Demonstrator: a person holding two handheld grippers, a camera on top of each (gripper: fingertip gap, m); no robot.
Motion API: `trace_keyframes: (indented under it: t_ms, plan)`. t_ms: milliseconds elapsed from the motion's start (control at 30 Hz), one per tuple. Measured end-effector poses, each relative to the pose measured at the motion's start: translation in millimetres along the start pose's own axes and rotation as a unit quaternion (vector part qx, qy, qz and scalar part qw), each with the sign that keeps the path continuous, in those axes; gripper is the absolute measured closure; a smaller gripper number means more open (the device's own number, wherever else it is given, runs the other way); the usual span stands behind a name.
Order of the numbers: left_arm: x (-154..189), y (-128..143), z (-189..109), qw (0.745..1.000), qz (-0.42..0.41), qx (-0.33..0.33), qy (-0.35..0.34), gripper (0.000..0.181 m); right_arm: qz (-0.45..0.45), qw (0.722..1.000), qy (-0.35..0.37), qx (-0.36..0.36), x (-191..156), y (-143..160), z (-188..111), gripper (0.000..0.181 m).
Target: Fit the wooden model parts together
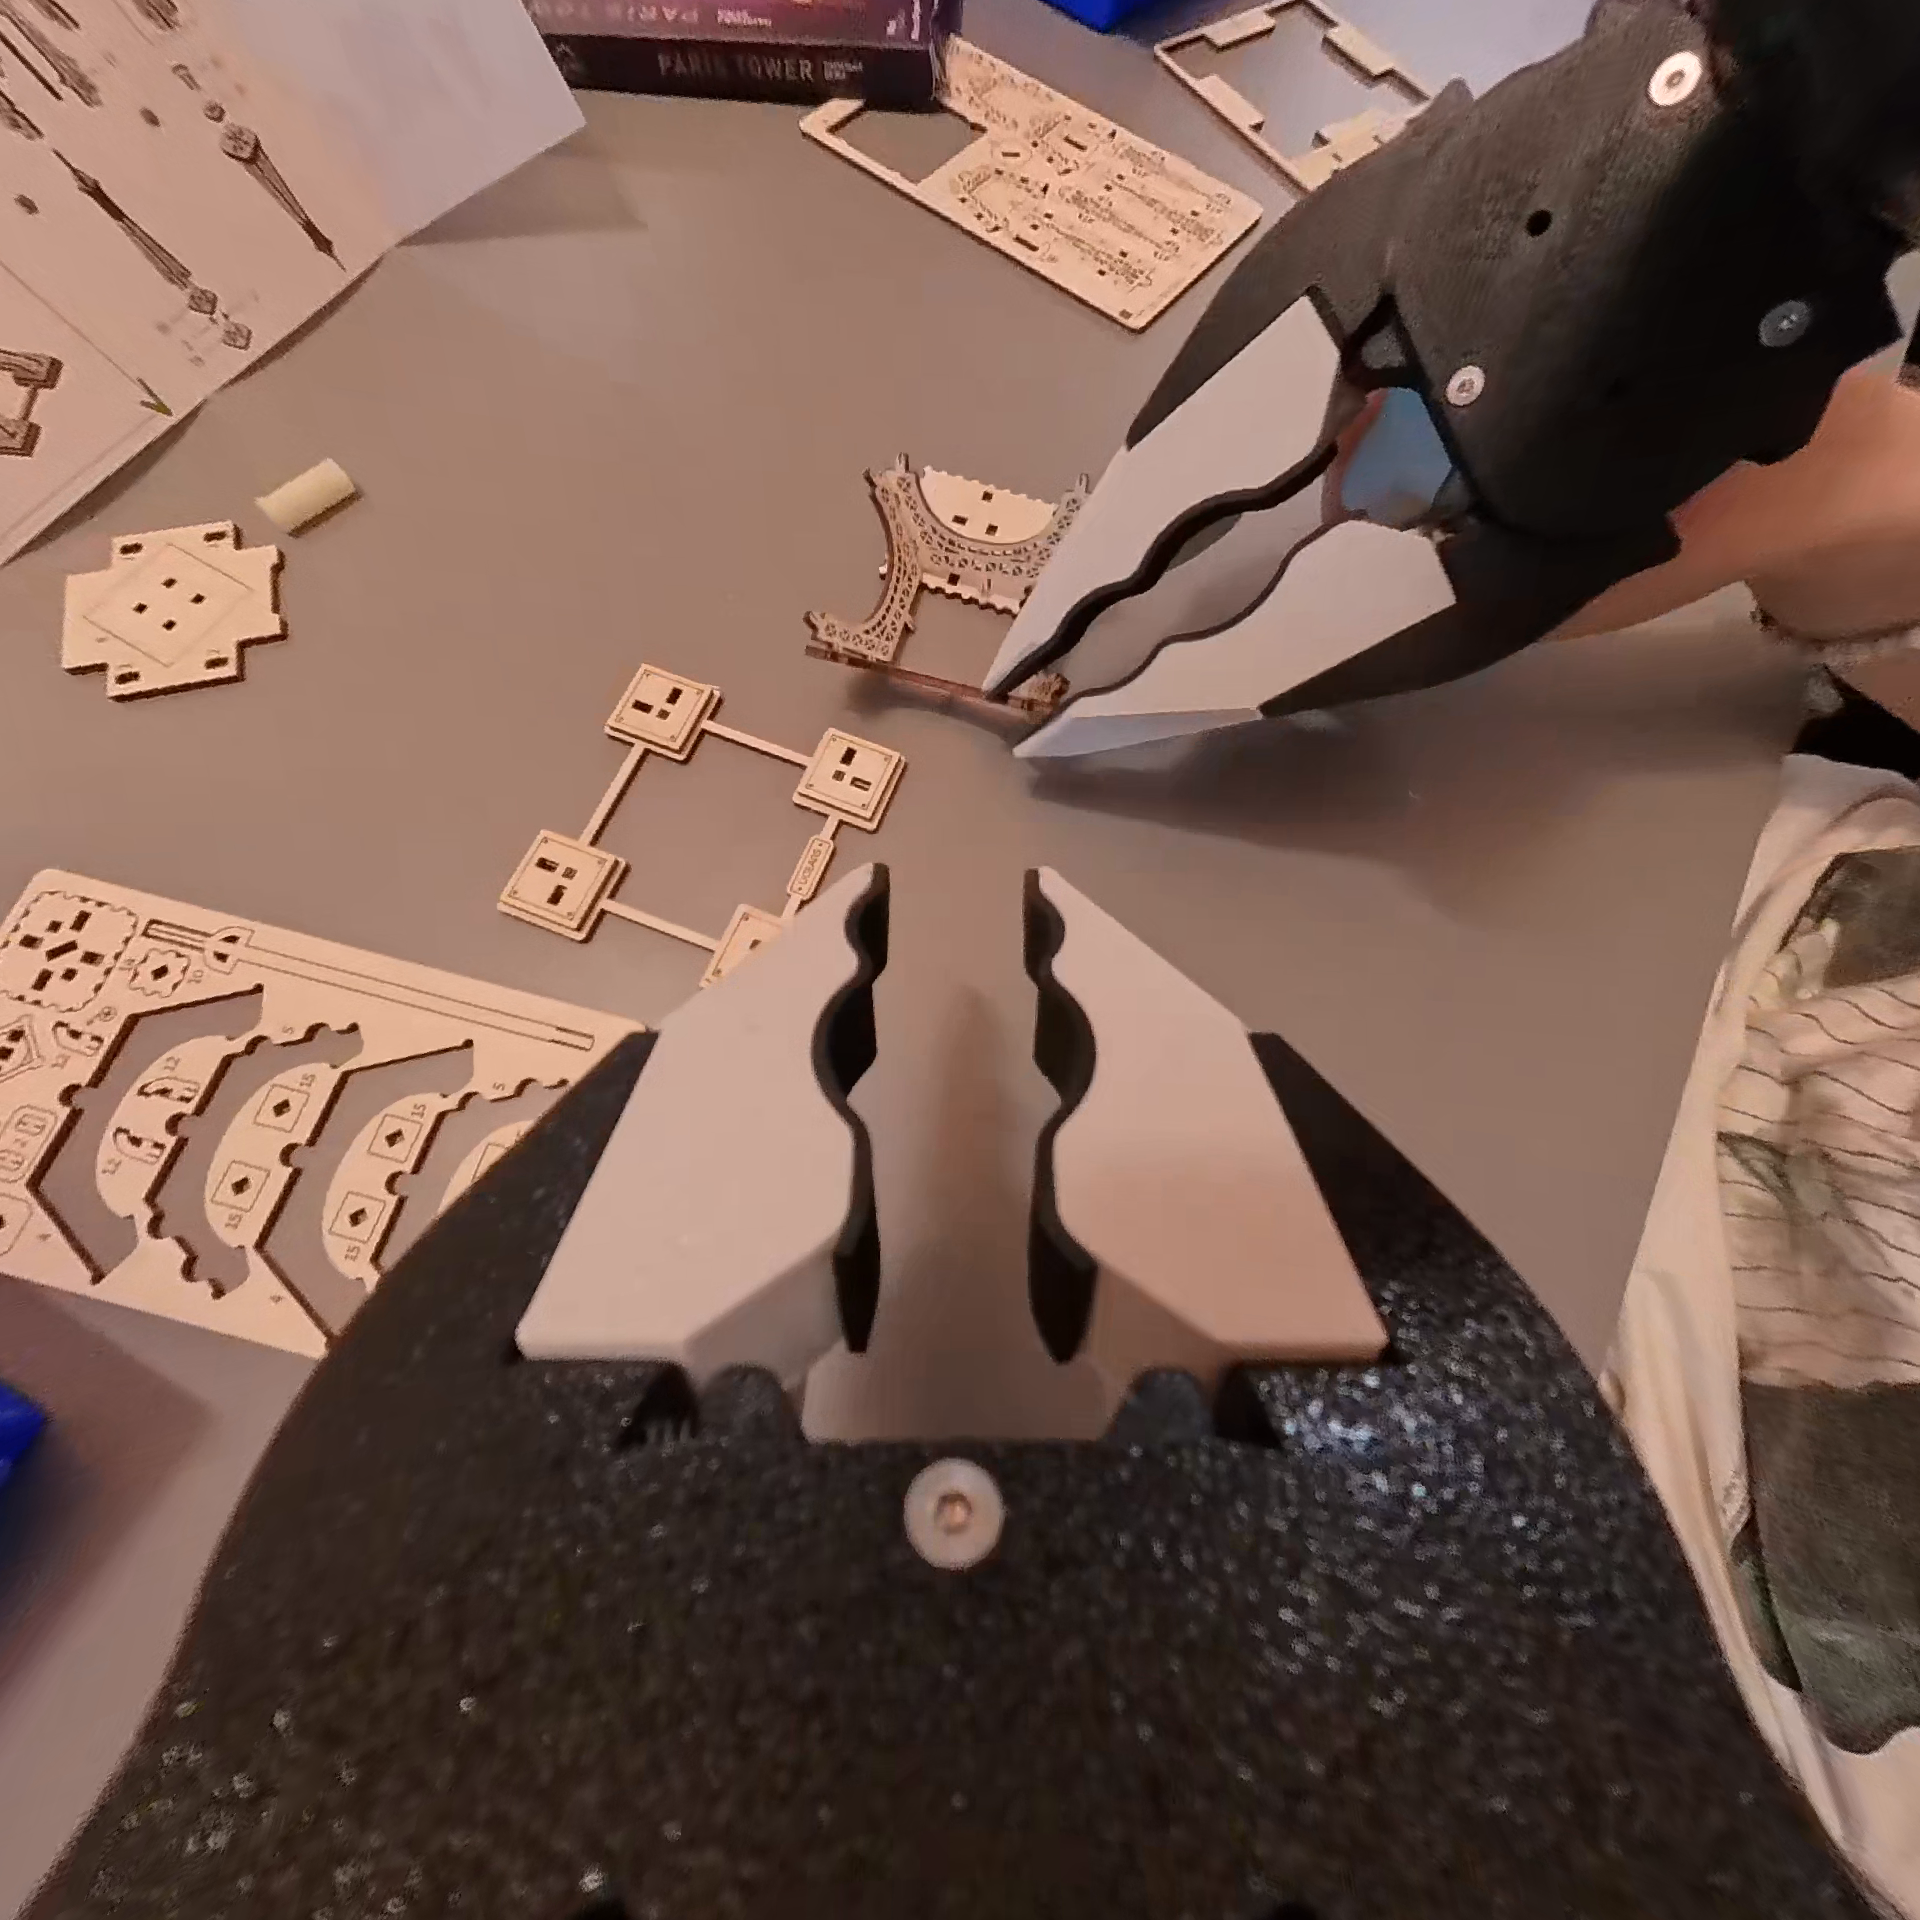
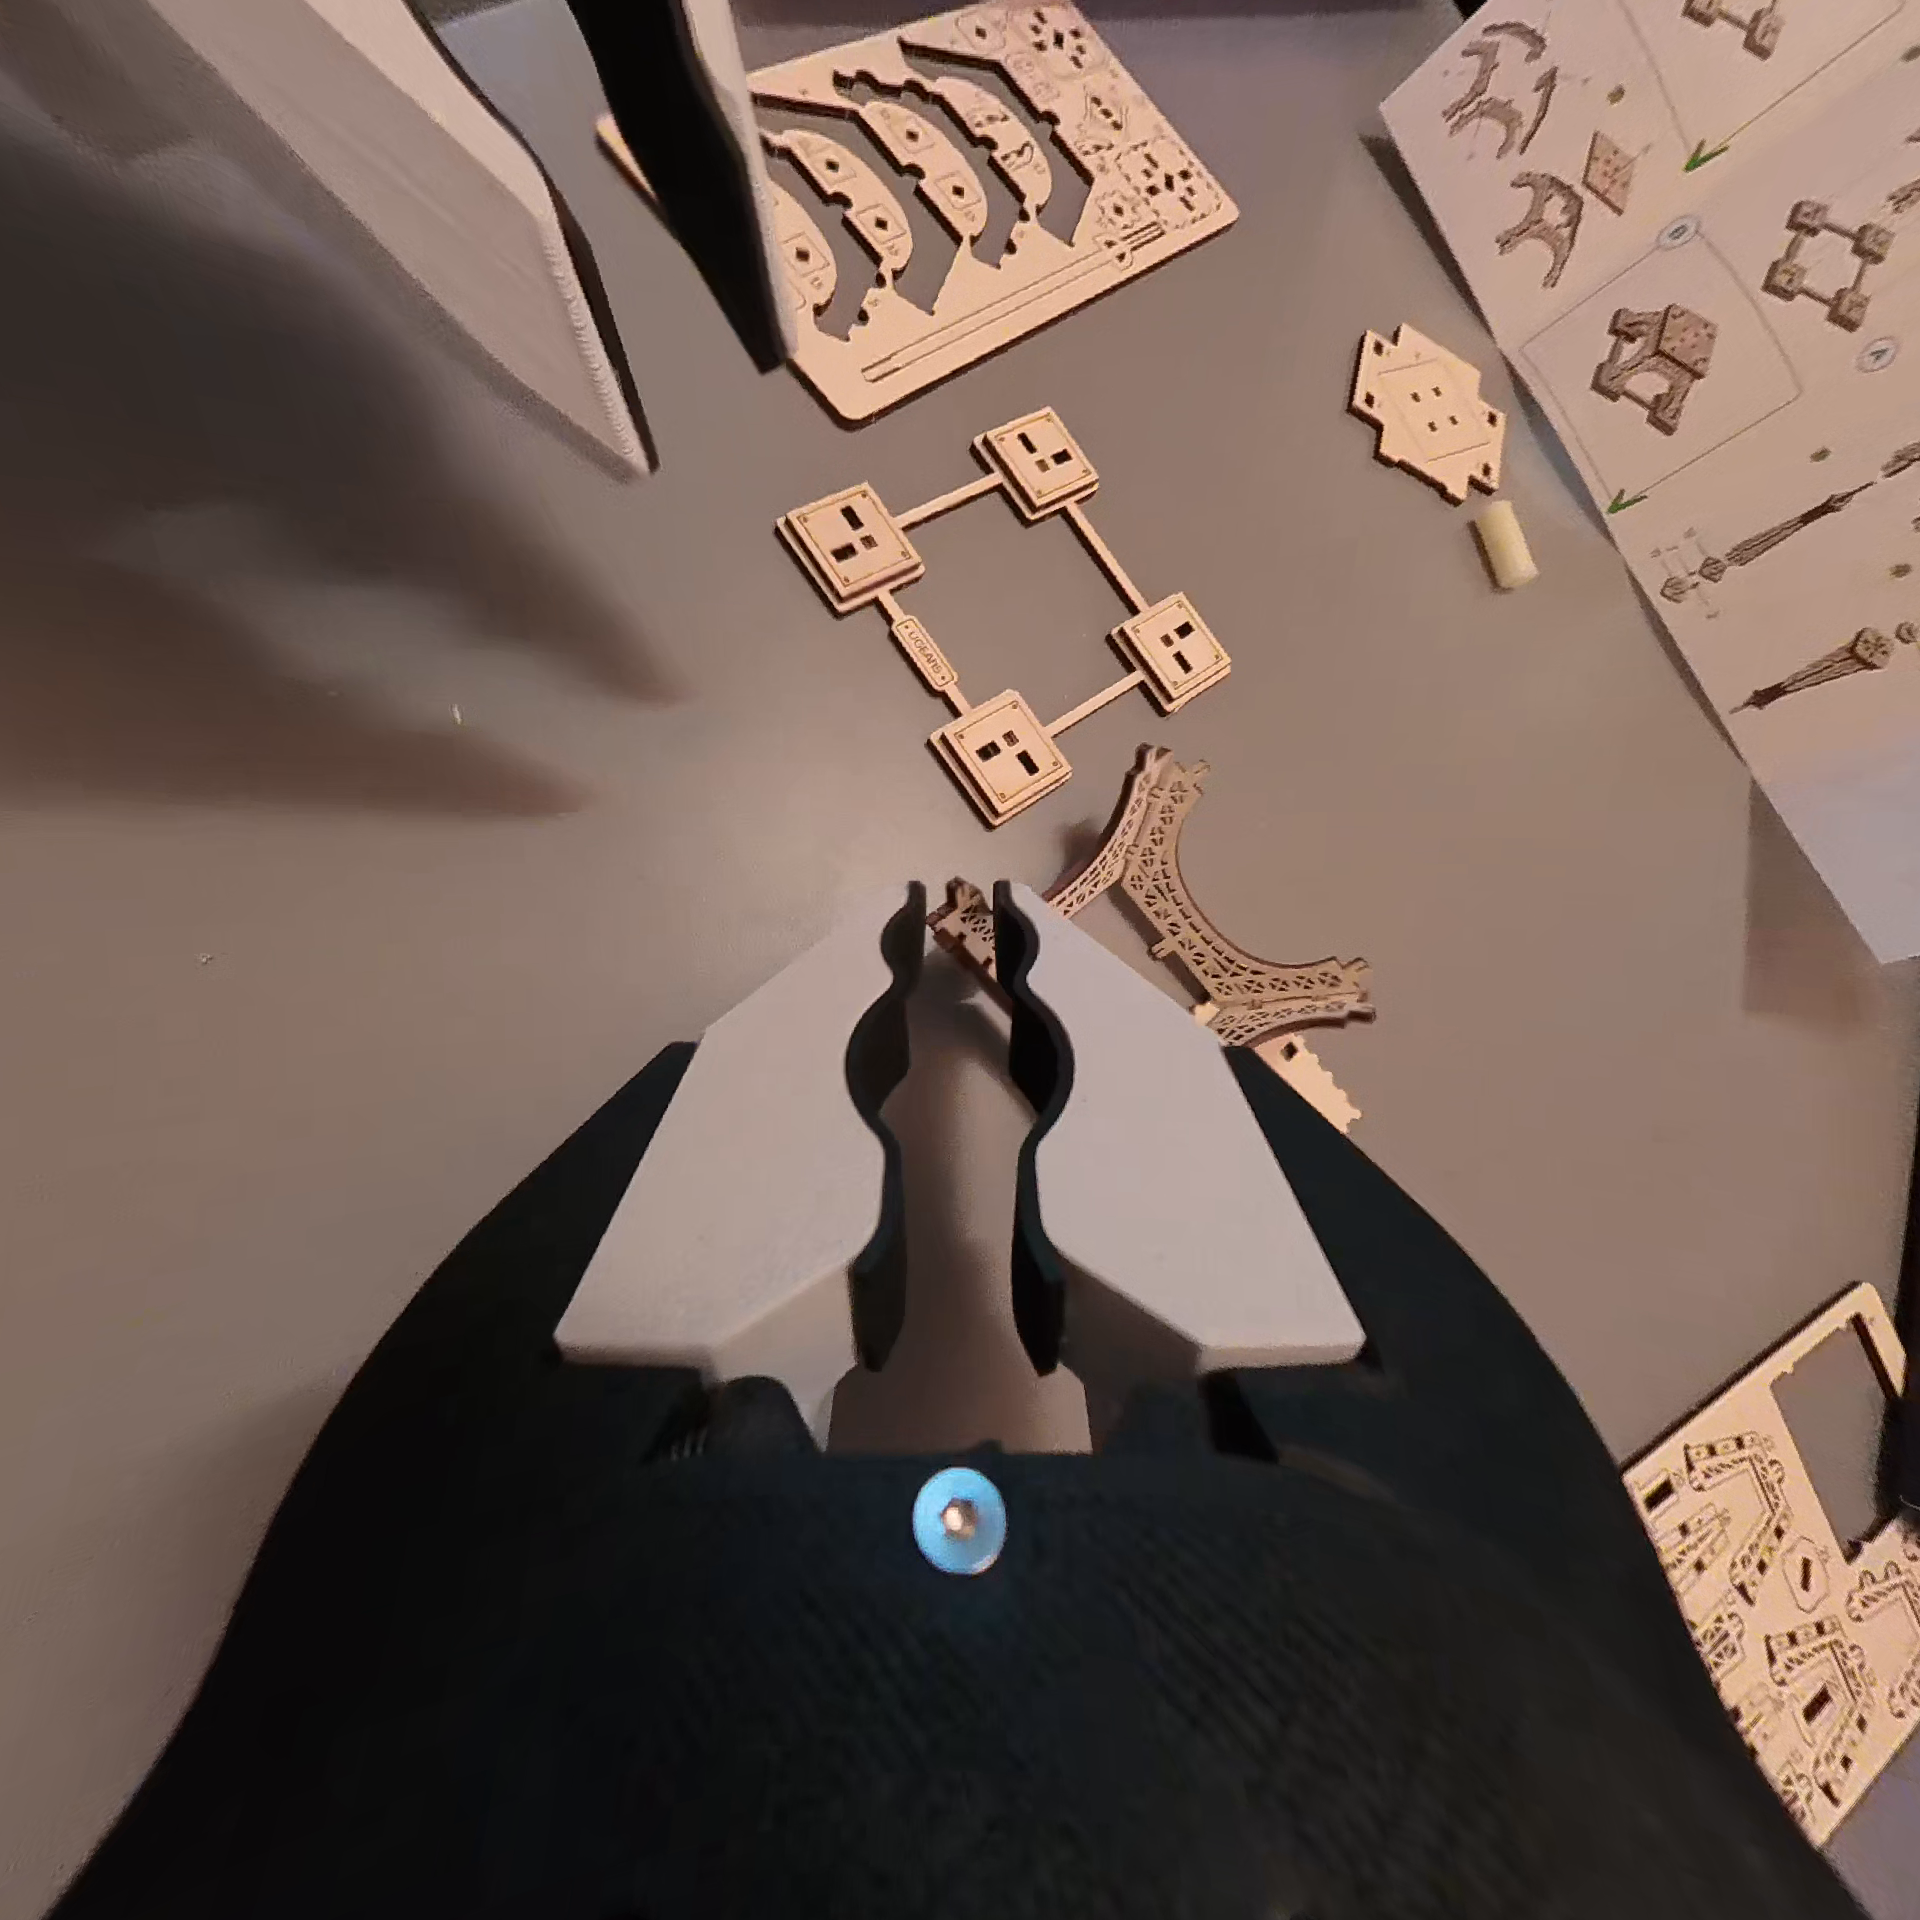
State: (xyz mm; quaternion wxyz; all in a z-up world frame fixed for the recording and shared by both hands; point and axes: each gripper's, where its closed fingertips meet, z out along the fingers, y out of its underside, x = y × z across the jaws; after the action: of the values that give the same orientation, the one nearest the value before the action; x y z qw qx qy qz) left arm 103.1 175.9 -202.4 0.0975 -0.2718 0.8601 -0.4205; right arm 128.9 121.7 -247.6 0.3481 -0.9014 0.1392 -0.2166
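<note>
A wooden lattice arch piece (image 1: 966,540) lies on the grey table (image 1: 623,416), with one foot at my right gripper (image 1: 1010,717). In the right wrist view that foot (image 2: 961,920) sits between the tips of my right gripper (image 2: 958,896), which is closed narrowly on it. The rest of the arch (image 2: 1153,873) spreads to the right. A square wooden base frame (image 1: 850,774) with four corner pads lies just beyond my left gripper (image 1: 958,894), which is open and empty above the table. The frame also shows in the right wrist view (image 2: 852,545).
A cross-shaped wooden plate (image 1: 171,613) and a small pale cylinder (image 1: 309,497) lie to the left. Punched part sheets (image 1: 260,1101) (image 1: 1039,197) (image 2: 1787,1610), instruction pages (image 1: 156,208) and a dark box (image 1: 748,47) ring the work area. A person's pale shirt (image 1: 1818,1247) is at right. My right fingertips sit around 8 cm from my left ones. Between my right fingertips and the arch (image 2: 1153,873) there is roughly 4 cm. Seen from the left wrist view (image 1: 883,629) as well.
</note>
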Motion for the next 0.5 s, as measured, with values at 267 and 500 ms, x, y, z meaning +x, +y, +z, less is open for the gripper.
trace_keyframes:
  t_ms: [267,500]
  plan:
    - [17.7,-15.6,10.0,0.997,-0.033,0.042,0.054,0.158,0.135,0.973,0.029,0.183,38.5,-37.4,-47.6,0.175]
    - [41.7,-74.3,32.7,0.971,-0.097,0.196,0.100,0.151,0.398,0.809,-0.114,0.416,68.0,-67.1,-107.1,0.175]
